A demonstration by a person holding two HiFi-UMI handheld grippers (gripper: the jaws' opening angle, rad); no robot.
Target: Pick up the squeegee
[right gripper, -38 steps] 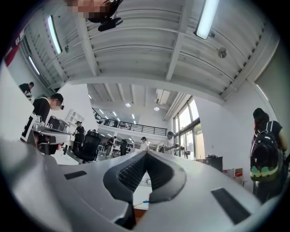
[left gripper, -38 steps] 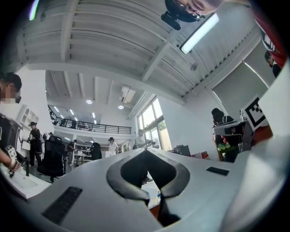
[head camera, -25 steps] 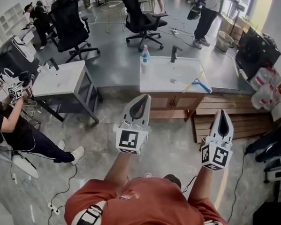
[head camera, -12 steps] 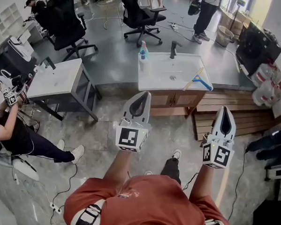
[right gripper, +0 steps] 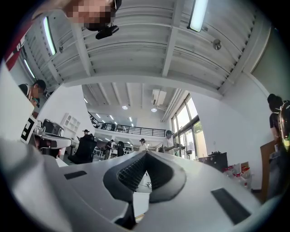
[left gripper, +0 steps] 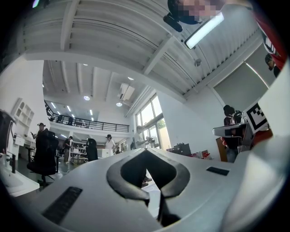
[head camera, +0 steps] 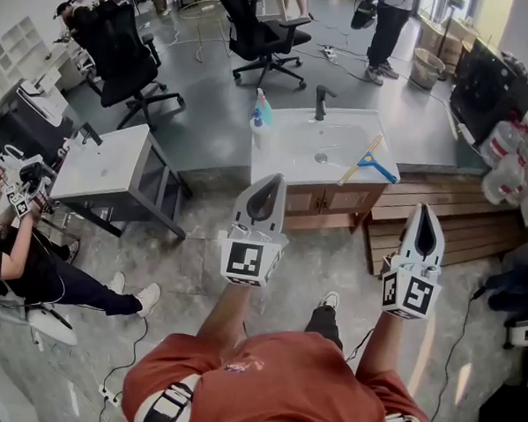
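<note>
Ahead, squeegee [head camera: 365, 160] lying on right side of far desk [head camera: 290, 132], well apart from both tools, left tool [head camera: 270, 179] clenched empty, right tool [head camera: 423, 209] clenched empty

a grey floor [head camera: 207, 114] carries black office chairs [head camera: 122, 48] and wooden pallets [head camera: 448, 233]. tall windows [left gripper: 152, 118] and ceiling strip lights [right gripper: 198, 13] brighten white walls [left gripper: 190, 118].

A large open lab or workshop hall: grey concrete floor [head camera: 207, 123], black swivel office chairs [head camera: 256, 24], a freestanding white sink worktop on a wooden cabinet [head camera: 290, 138], a railed mezzanine [left gripper: 84, 123], and tall windows [left gripper: 149, 121].
</note>
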